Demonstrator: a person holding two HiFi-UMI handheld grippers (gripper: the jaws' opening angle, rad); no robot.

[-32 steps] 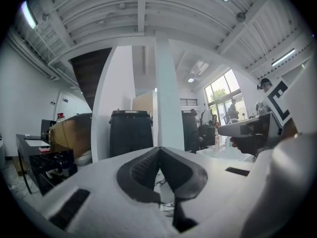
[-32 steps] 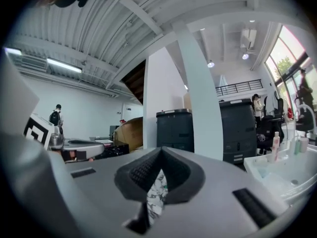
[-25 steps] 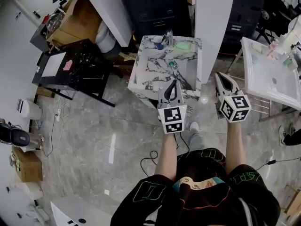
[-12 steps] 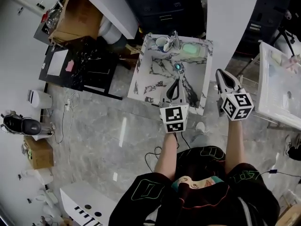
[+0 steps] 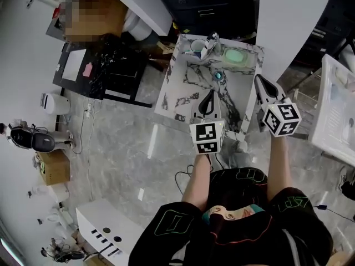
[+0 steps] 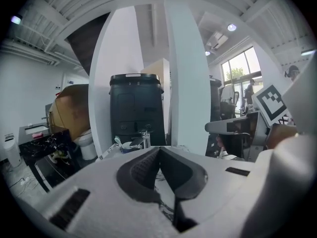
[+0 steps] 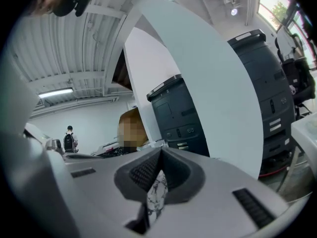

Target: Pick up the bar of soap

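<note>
Hovering near the sink [image 5: 183, 90], left gripper [image 5: 209, 93] and right gripper [image 5: 258, 79], jaws pressed together and empty, leave the upper-centre bar of soap [image 5: 235, 55] untouched.

The pale green, rounded rectangular bar of soap [image 5: 235, 55] lies flat on the far right corner of the white washbasin with dark marble veins [image 5: 183, 90], just to the right of the shiny metal tap [image 5: 211, 44]. Nothing touches it from above.
</note>
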